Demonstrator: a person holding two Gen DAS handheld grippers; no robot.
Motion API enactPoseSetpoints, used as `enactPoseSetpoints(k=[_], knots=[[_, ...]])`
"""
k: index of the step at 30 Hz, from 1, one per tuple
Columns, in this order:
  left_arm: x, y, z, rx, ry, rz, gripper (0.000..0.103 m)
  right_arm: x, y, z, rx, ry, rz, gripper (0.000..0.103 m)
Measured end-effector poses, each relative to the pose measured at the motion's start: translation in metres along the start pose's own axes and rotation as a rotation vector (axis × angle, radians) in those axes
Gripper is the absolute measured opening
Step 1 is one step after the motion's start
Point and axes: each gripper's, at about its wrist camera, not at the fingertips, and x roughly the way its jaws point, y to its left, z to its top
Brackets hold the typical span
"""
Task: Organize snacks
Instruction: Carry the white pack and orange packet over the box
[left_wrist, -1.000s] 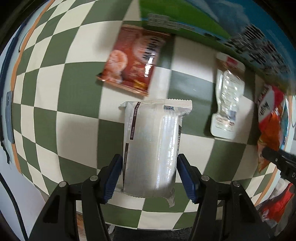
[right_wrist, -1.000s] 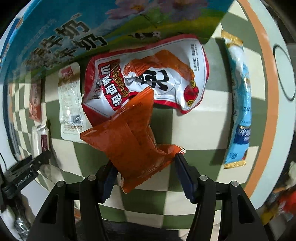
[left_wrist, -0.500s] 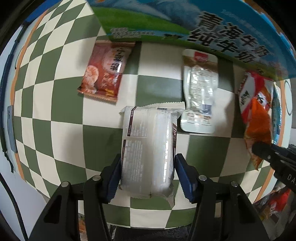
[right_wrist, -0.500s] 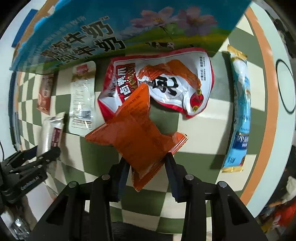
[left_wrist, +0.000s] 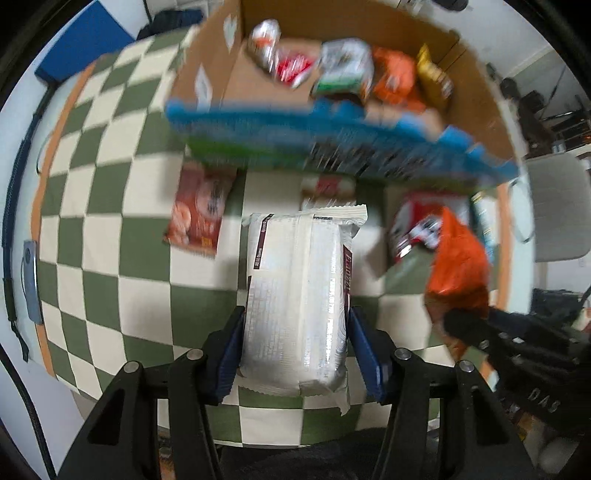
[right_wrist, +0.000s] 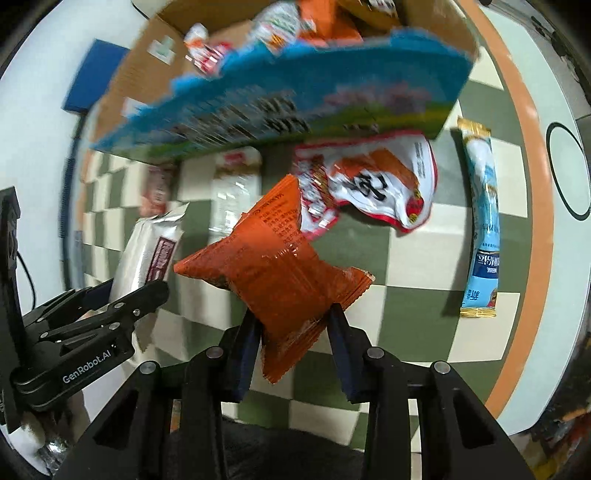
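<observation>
Both grippers carry a snack above the green-and-cream checked table (left_wrist: 110, 206).

Left gripper (left_wrist: 295, 350): jaws narrowed onto a white foil-wrapped pack (left_wrist: 295, 295), blue pads pressing its long sides near the lower end. The pack hangs lengthwise straight out from the claw, its crimped top edge pointing toward the cardboard box (left_wrist: 207, 48). Judged light and fairly stiff, blocky contents; the film looks slick, so a side grip low on the body seems sound.

Right gripper (right_wrist: 295, 332): jaws drawn close, pinching an orange snack packet (right_wrist: 273, 269) at its lower corner. The packet is crumpled and tilts up and left from the claw. Judged very light, soft and crinkly; contents probably crushable, so hold by the seam, not the belly.

The open box, with blue printed front wall, stands beyond both claws, already holding several packets. On the table below remain a red-and-white bag (right_wrist: 373, 184), a blue stick sachet (right_wrist: 484, 229), a clear pouch (right_wrist: 232, 184) and a reddish-brown packet (left_wrist: 199, 214).
</observation>
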Motion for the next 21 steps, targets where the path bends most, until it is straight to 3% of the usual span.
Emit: enactPoseSetpoints(k=[6,10,17,21], knots=[[-0.056,0.022,0.039,0.007,-0.086,-0.064,0.052,-0.066,0.021,0.021,-0.002,-0.11,0.112,0.038],[-0.061,0.037,0.087,-0.018,-0.081,-0.081,0.053,-0.084,0.036,0.057,0.009,-0.156,0.15,0.038],[-0.017,0.061,0.164,-0.066,0.058,-0.077,0.053,-0.041,0.059,0.13,0.071,-0.12,0.182,0.038],[0.004,0.064,0.181,-0.063,0.143,-0.054,0.053,-0.008,0.063,0.149,0.095,-0.073,0.177,0.038]])
